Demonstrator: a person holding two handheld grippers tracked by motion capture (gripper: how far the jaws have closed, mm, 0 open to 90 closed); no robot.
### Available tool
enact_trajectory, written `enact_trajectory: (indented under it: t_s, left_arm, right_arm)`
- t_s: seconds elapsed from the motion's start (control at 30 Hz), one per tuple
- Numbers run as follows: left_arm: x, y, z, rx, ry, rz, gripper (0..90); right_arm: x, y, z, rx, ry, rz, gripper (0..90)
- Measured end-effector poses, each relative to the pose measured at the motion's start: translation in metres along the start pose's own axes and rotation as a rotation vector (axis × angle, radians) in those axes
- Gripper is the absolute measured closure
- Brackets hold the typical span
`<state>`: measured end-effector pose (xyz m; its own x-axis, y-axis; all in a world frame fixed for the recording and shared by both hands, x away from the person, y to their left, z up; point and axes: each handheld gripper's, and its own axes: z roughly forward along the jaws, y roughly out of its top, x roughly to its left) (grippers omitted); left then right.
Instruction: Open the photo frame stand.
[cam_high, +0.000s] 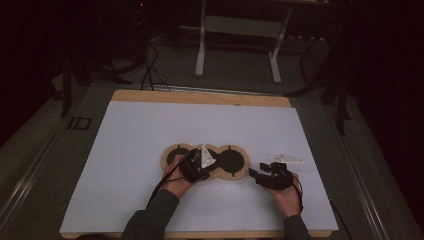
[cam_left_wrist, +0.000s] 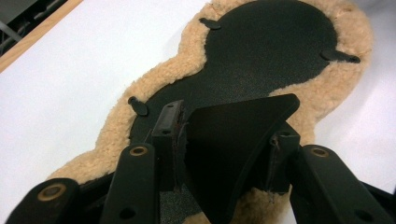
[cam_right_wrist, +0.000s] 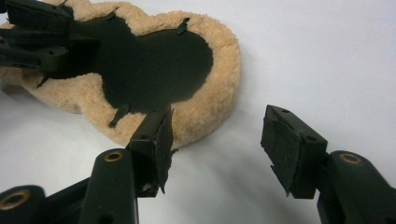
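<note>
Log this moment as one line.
left claw: gripping black flap of fleece pad | right claw: open, beside pad | table

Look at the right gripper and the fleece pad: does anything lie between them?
Nothing visible does. The right gripper hangs open over bare white table, just off the fleece pad's rounded end. The left gripper is farther along the pad, its fingers around a raised black flap.

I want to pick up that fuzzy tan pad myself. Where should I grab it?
Grab the pad by its fuzzy rim, coming in low from the side. It lies flat on the table, so only the rim sticks out. The black flap, standing between the left gripper's jaws, probably works too.
</note>
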<state>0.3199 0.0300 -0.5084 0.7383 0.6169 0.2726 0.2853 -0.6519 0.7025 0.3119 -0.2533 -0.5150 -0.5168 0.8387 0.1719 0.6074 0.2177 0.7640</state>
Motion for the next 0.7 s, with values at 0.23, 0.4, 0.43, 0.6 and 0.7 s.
enact_trajectory:
  t_s: [0.23, 0.4, 0.43, 0.6, 0.7]
  left_arm:
    - [0.0018, 0.0, -0.0015, -0.017, -0.002, 0.001, 64.7]
    - [0.0031, 0.0002, -0.0035, -0.031, 0.002, -0.003, 67.8]
    - [0.0034, 0.0, -0.0036, -0.033, 0.0, -0.006, 68.0]
    - [0.0054, -0.001, -0.004, -0.054, -0.008, -0.017, 68.7]
    - [0.007, -0.0019, -0.0046, -0.064, -0.014, -0.027, 68.9]
  right_arm:
    - [-0.0003, 0.0, 0.0, 0.001, 0.001, 0.003, 42.5]
    - [-0.0005, 0.0, 0.0, 0.001, 0.001, 0.005, 42.4]
    - [-0.0005, 0.0, 0.0, 0.001, 0.002, 0.005, 42.3]
    - [-0.0008, 0.0, 0.0, -0.002, 0.004, 0.009, 42.1]
    - [-0.0011, 0.0002, -0.0002, -0.003, 0.007, 0.017, 41.9]
